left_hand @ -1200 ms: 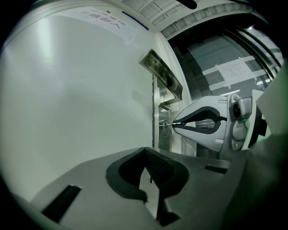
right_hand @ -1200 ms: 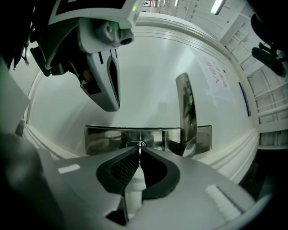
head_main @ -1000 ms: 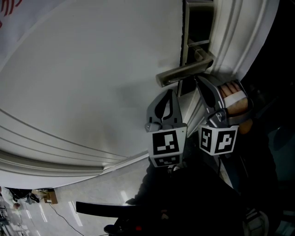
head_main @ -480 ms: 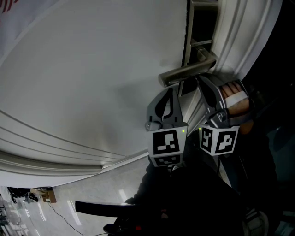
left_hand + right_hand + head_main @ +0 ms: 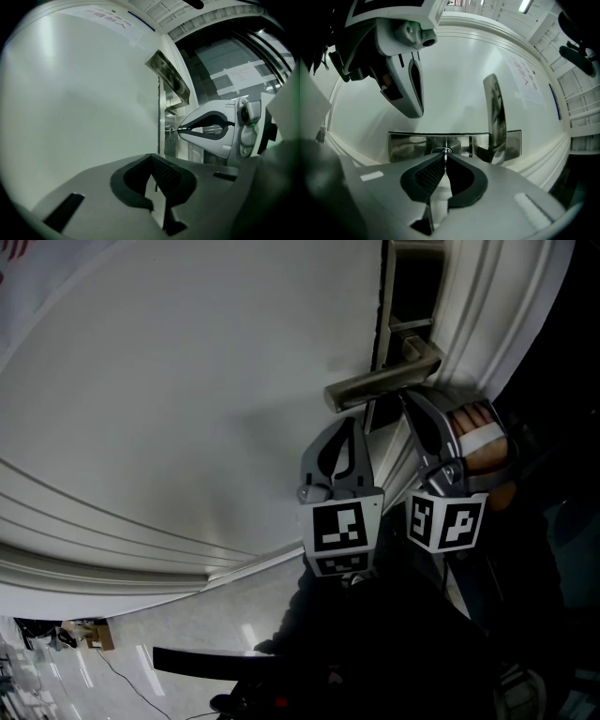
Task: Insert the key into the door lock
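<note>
Key (image 5: 446, 163) sits pinched in right tool (image 5: 180, 129), tip at door lock (image 5: 170, 134); left tool (image 5: 151, 159) clenched empty.

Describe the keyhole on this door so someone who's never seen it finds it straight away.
On the white door, find the metal lever handle near its edge and the steel plate behind it. The keyhole is the small round ring on that plate, where the right gripper's key touches.
</note>
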Available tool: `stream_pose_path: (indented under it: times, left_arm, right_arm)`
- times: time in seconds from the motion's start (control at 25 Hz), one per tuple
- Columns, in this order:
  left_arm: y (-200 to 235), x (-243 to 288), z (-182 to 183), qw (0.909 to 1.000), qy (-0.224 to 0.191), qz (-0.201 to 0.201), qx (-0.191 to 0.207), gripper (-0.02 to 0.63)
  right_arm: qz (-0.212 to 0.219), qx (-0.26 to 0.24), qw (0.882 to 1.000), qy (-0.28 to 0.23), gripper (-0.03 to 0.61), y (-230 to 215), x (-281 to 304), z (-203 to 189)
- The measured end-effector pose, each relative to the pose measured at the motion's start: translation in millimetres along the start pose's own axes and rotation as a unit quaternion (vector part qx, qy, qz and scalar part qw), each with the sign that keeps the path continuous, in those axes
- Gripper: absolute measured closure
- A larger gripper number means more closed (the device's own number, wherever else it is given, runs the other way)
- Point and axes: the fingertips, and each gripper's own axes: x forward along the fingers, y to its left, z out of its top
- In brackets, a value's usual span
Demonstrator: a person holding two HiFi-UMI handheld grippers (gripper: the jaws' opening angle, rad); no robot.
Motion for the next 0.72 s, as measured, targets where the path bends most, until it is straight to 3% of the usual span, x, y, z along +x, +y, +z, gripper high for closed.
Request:
stream_pose_path:
  times: [0.72]
  left_arm:
    - [-2.6,-1.8,4.4,0.9999,-0.010,-0.003,-0.012,0.612]
  right_arm:
    - [-0.001,-0.007,1.000,-0.002,0.566,-1.1,-0.4,1.8]
